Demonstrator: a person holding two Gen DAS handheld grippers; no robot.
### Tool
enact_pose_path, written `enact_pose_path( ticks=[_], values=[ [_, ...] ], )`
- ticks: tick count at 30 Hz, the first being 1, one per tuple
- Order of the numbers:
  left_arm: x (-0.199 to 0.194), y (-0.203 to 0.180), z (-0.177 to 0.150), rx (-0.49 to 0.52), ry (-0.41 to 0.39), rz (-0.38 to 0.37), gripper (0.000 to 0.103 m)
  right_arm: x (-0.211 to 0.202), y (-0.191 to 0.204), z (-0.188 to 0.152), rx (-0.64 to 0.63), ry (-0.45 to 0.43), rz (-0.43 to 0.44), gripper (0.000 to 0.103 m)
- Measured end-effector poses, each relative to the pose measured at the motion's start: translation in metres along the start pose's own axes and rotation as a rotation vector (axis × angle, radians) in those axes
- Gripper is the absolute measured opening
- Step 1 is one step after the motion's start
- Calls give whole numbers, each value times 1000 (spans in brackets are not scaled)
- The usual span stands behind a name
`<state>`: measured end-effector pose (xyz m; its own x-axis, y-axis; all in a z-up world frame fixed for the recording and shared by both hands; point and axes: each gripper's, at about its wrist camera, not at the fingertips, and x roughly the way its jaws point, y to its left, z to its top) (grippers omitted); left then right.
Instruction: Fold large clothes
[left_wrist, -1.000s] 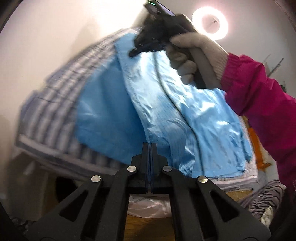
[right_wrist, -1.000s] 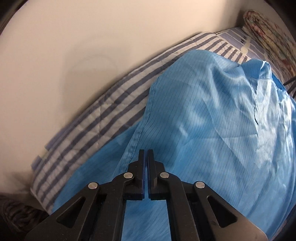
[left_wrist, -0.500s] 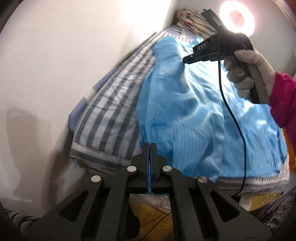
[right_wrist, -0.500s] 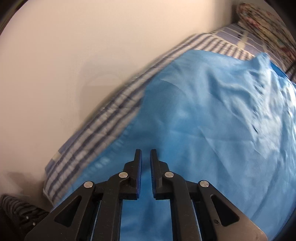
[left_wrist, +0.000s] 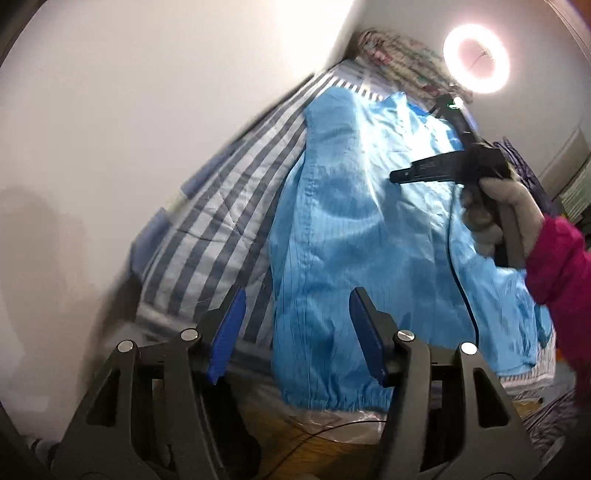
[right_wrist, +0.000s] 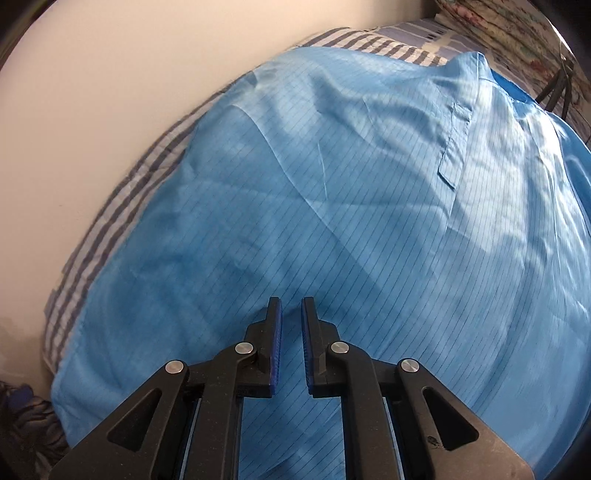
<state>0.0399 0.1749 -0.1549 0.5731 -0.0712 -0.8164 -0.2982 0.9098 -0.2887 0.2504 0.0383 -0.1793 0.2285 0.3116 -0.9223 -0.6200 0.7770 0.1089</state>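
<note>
Surface: blue garment (left_wrist: 354, 236) spread on your striped bed cover (left_wrist: 221, 229) | Room: white wall (left_wrist: 129, 110), ring light (left_wrist: 476, 59) | left hand-held gripper (left_wrist: 295, 332) just opened, empty | right hand-held gripper (right_wrist: 291, 332) slightly parted, empty

Blue garment (left_wrist: 351, 236) (right_wrist: 369, 206): large, light-blue, thin shiny fabric with fine dark pinstripes. Lying spread out on the striped bedcover (left_wrist: 221, 236), covering most of it; only a band of the cover shows along the wall-side edge of the garment. Surface loosely wrinkled, not flat, several soft creases running across. Long seam runs down the wall-side edge. Gathered elastic hem at the near end, hanging just over the bedcover's foot edge. Stitched strip, looks like a placket or pocket flap, sits toward the far end. Far end rises to a small peak near the bedcover's head end, darker blue inner side showing there.
</note>
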Motion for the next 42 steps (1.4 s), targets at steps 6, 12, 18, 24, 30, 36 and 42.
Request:
enact_pose_path(
  ticks=[6,12,18,24,30,36,42],
  values=[
    [35,10,19,-52,50,15,59,-29,17,-14,17,-94,135,9],
    [62,7,13,-63,121,-47,4,-18,36,-11,-14,-106,185,9],
    [10,-18,16,27,-51,-74,0,15,39,-1,44,-64,198,9],
    [26,-12,10,40,-17,8,0,15,48,5,-7,-26,178,14],
    [9,-42,8,155,-116,9,0,-16,49,31,23,-70,231,54],
    [5,-70,2,281,-153,28,0,-11,88,61,-10,13,215,54],
    [4,-76,-1,301,-156,27,0,8,136,80,-84,79,98,54]
  ],
)
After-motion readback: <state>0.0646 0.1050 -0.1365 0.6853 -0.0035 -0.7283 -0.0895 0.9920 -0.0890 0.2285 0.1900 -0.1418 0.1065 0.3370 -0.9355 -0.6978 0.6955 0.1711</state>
